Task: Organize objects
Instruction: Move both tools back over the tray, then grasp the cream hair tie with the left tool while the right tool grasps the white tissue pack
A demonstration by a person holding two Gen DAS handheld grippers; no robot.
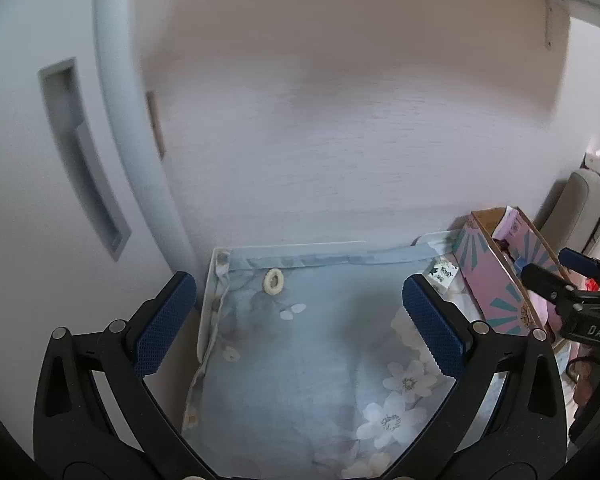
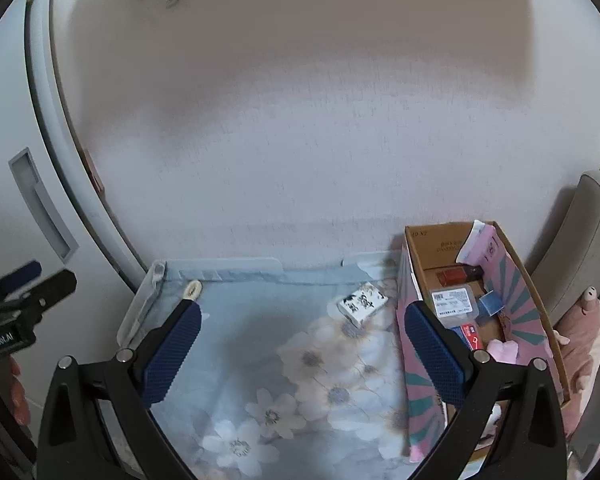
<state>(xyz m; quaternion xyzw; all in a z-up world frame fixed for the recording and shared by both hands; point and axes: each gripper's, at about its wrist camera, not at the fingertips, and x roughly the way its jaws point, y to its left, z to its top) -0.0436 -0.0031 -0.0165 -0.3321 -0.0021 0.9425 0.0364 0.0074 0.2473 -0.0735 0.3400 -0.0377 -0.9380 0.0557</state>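
1. The left tool (image 1: 298, 320) hangs above a worktop covered with a pale blue floral cloth (image 1: 300, 360), its blue-padded jaws spread wide apart with nothing between them.
2. The right tool (image 2: 302, 354) hovers over the same cloth, jaws likewise wide apart and empty.
3. A small cream ring (image 1: 273, 280) lies on the cloth near the back left edge, ahead of the left tool and closer to its left finger; it is apart from both pads. In the right wrist view the ring (image 2: 192, 290) sits just beyond the tip of that tool's left finger, partly hidden by it.
4. A small white box with black markings (image 2: 362, 303) lies flat on the cloth towards the back right, ahead of the right tool and nearer its right finger, not touching it. In the left wrist view the same box (image 1: 443, 273) shows just past the tip of the left tool's right finger.
5. A pink and teal cardboard box (image 2: 512, 300) stands open at the right edge of the cloth, just beside the white box. Inside it lie a dark red bottle (image 2: 458, 274), a clear packet with a printed label (image 2: 452, 300), a small blue piece (image 2: 490, 304) and a red and blue packet (image 2: 470, 334).
6. The right tool's right finger overlaps the pink box's near wall in view.
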